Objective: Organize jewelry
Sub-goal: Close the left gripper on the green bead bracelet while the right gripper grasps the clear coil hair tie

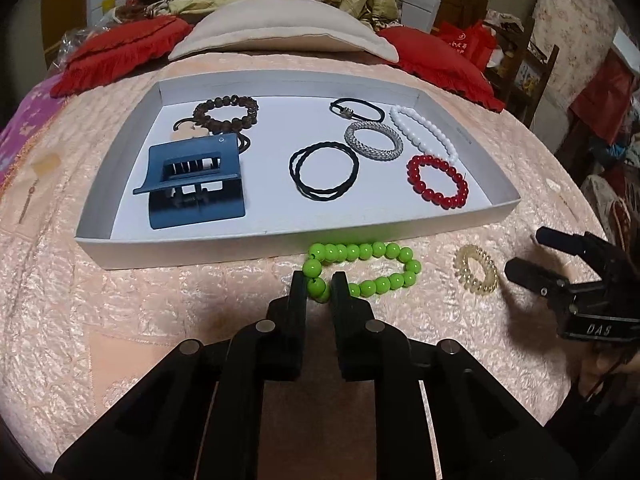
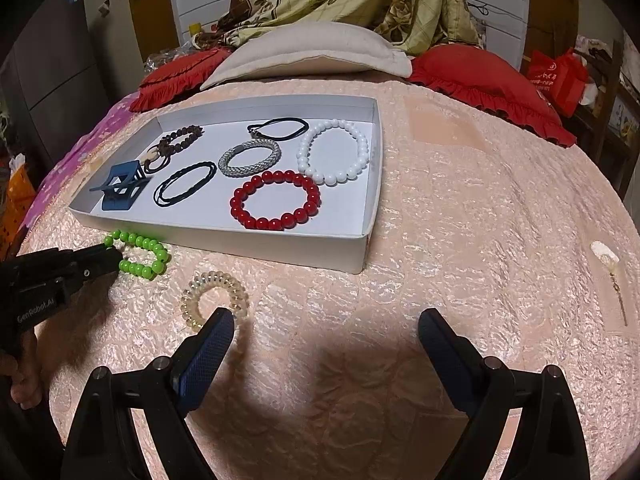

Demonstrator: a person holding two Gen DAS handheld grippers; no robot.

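Note:
A green bead bracelet (image 1: 362, 268) (image 2: 141, 254) lies on the pink bedspread just in front of the white tray (image 1: 280, 242) (image 2: 320, 250). My left gripper (image 1: 319, 285) (image 2: 114, 258) is shut on the bracelet's near-left beads. A clear coil hair tie (image 1: 476, 270) (image 2: 212, 294) rests on the bedspread to the right of the bracelet. My right gripper (image 2: 326, 320) (image 1: 524, 256) stands open over the bedspread, its left finger beside the coil tie and nothing between its pads.
In the tray lie a blue claw clip (image 1: 192, 180), a brown bead bracelet (image 1: 226, 114), black hair ties (image 1: 324, 170), a silver bangle (image 1: 374, 140), a white bead bracelet (image 2: 334, 150) and a red bead bracelet (image 2: 276, 200). Pillows (image 1: 280, 36) sit behind.

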